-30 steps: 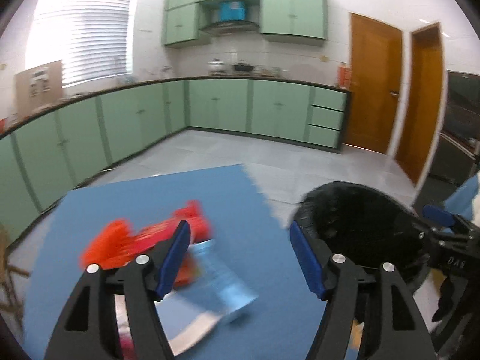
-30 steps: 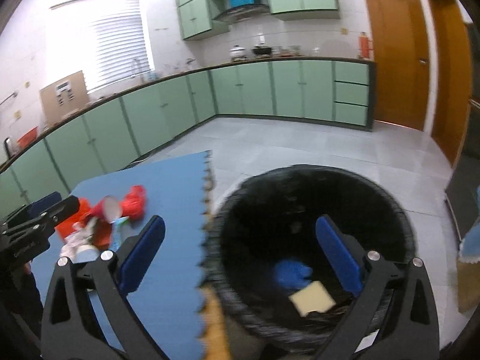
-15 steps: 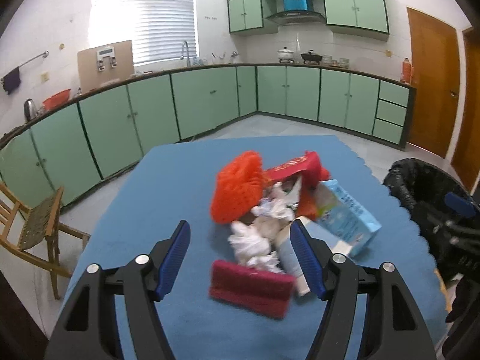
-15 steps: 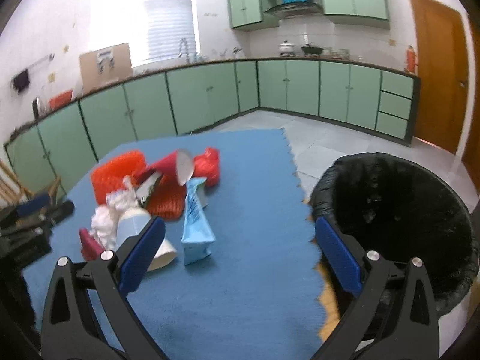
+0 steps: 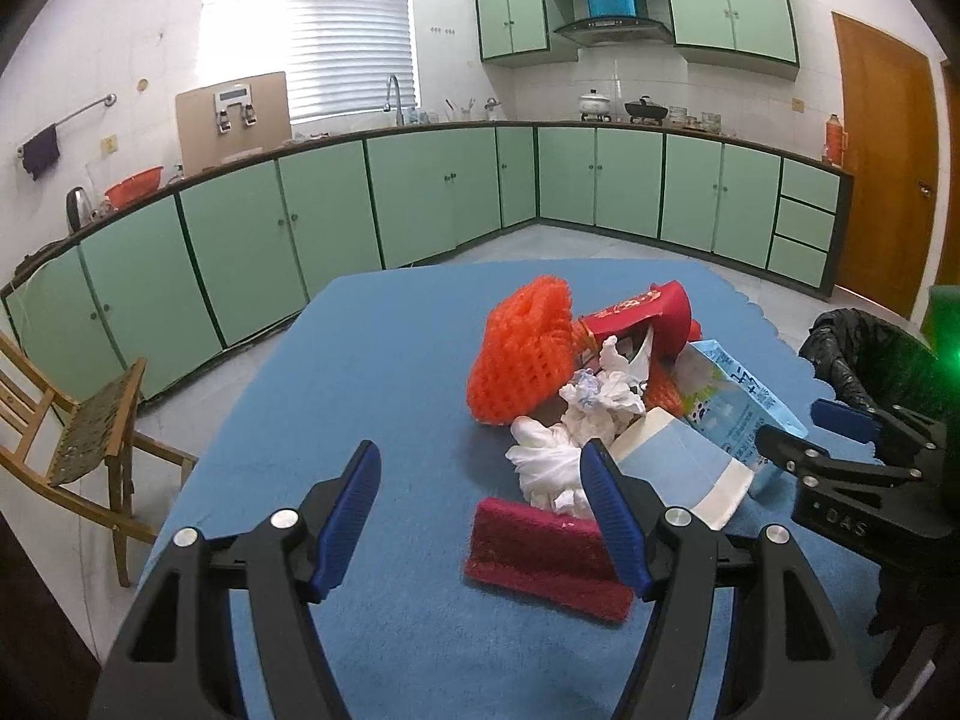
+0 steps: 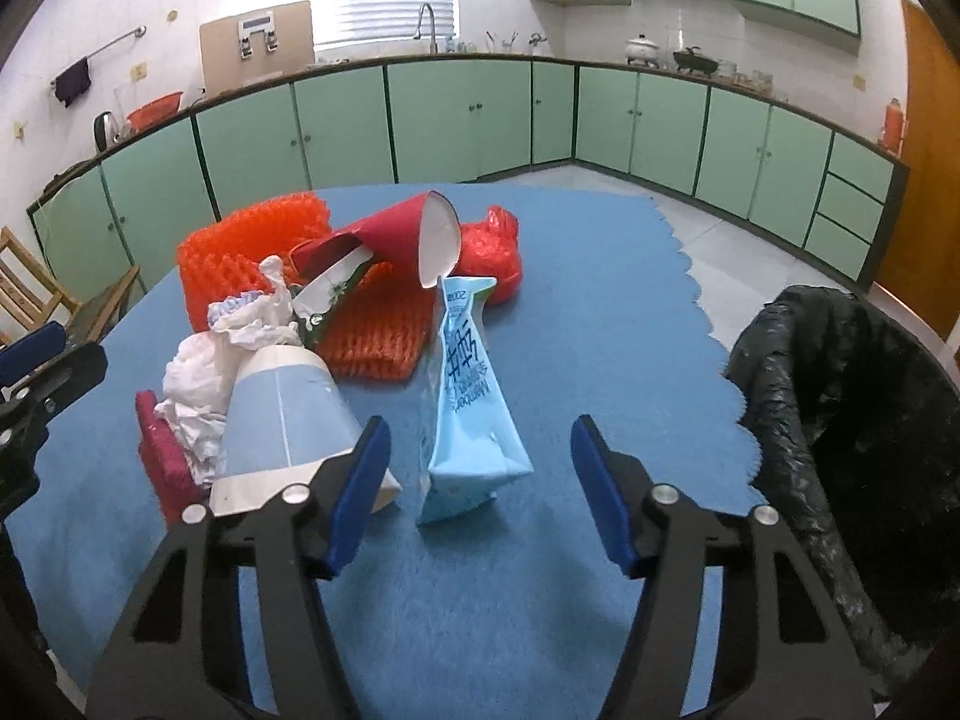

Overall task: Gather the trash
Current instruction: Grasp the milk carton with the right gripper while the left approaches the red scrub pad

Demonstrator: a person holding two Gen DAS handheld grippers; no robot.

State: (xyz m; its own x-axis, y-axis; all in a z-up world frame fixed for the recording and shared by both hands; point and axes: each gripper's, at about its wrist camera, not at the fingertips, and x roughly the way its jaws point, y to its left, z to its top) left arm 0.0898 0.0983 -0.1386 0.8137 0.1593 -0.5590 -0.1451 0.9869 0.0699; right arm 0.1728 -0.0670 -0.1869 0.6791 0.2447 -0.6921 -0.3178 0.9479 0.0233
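I see the trash heaped mid-way across the blue foam-mat surface [image 6: 600, 300], whose right edge is scalloped. The orange foam fruit netting [image 5: 522, 354] is soft and honeycombed; crumpled white tissue [image 5: 558, 462] sits against it. A red paper cup [image 6: 414, 234] lies tipped, its white mouth facing right and down. The pale blue paper cup [image 6: 282, 420] lies on its side, rim toward me. The light blue milk carton [image 6: 468, 396], flattened, runs its long axis away from me, spout end far; I read "200ml" there, the rest unclear. A dark red scouring pad [image 5: 546, 552] lies flat nearest my left gripper [image 5: 480, 510], jaws moderately wide, empty. My right gripper [image 6: 480, 468] is closing, nothing pressed, the carton's base just ahead. The black-bagged bin [image 6: 840, 420] stands right.
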